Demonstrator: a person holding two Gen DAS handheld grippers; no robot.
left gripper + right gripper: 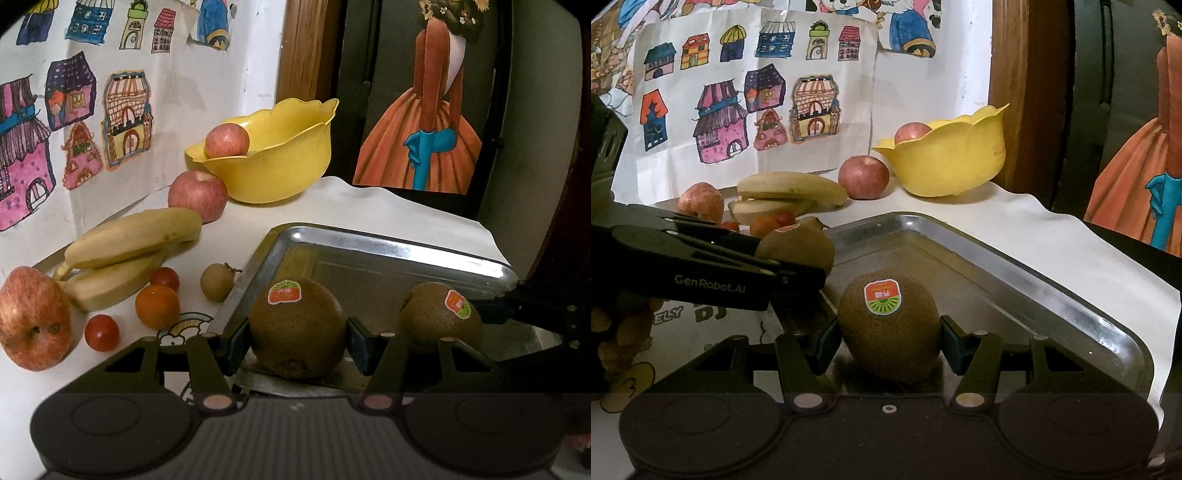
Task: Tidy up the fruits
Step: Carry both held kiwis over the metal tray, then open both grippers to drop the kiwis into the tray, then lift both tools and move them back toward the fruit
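Brown and fuzzy, a kiwi (297, 328) sits clamped between the two fingers of the left gripper (298, 338), at the near left corner of the steel tray (369, 242). The right gripper (891, 339) is clamped the same way on a second kiwi (889, 328), which sits further right over the tray floor. Both kiwis carry an orange and green sticker on top; whether they rest on the metal or hang just above it cannot be told.

Left of the tray on the white cloth (369, 206) lie a small brown round fruit (217, 281), a small orange (157, 306), two cherry tomatoes (102, 332) and two bananas (129, 254). One apple (33, 317) lies nearest the camera, another (197, 201) stands just beside the yellow bowl (280, 166), and a third (226, 140) rests inside it.
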